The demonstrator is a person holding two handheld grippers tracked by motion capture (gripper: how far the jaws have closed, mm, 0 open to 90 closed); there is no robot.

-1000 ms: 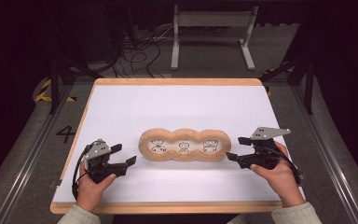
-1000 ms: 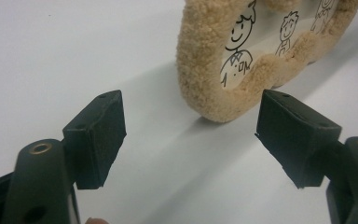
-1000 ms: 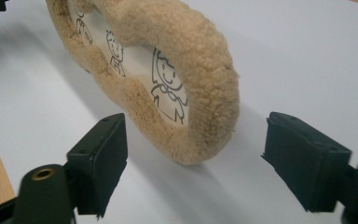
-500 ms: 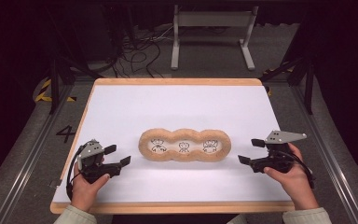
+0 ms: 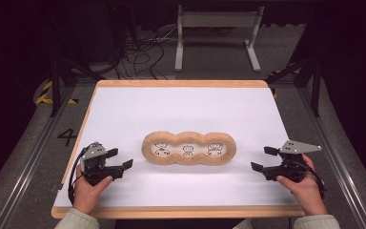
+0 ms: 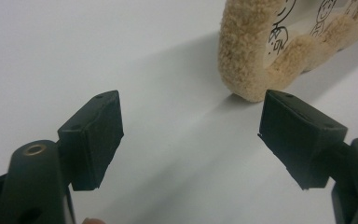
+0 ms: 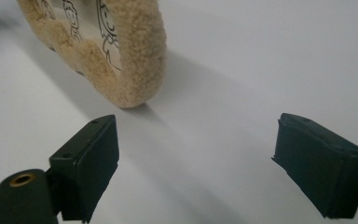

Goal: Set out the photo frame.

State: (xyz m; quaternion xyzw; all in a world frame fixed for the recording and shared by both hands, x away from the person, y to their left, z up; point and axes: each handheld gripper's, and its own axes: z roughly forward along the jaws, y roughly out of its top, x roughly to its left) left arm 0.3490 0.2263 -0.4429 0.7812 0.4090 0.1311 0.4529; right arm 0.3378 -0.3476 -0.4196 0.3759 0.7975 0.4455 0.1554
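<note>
On the white desk [image 5: 124, 114], midway between its left and right edges and nearer the front edge than the back, lies one fuzzy tan three-lobed frame [image 5: 188, 148]. It has three openings, each with a black doodle figure inside. My left gripper [image 5: 119, 160] rests near the front left corner, jaws spread and empty, the frame's left end just ahead of them and apart. My right gripper [image 5: 262, 158] sits near the front right corner; its jaws have just been opening and hold nothing, the frame's right end lying beyond them, untouched. Two grippers, one frame.
</note>
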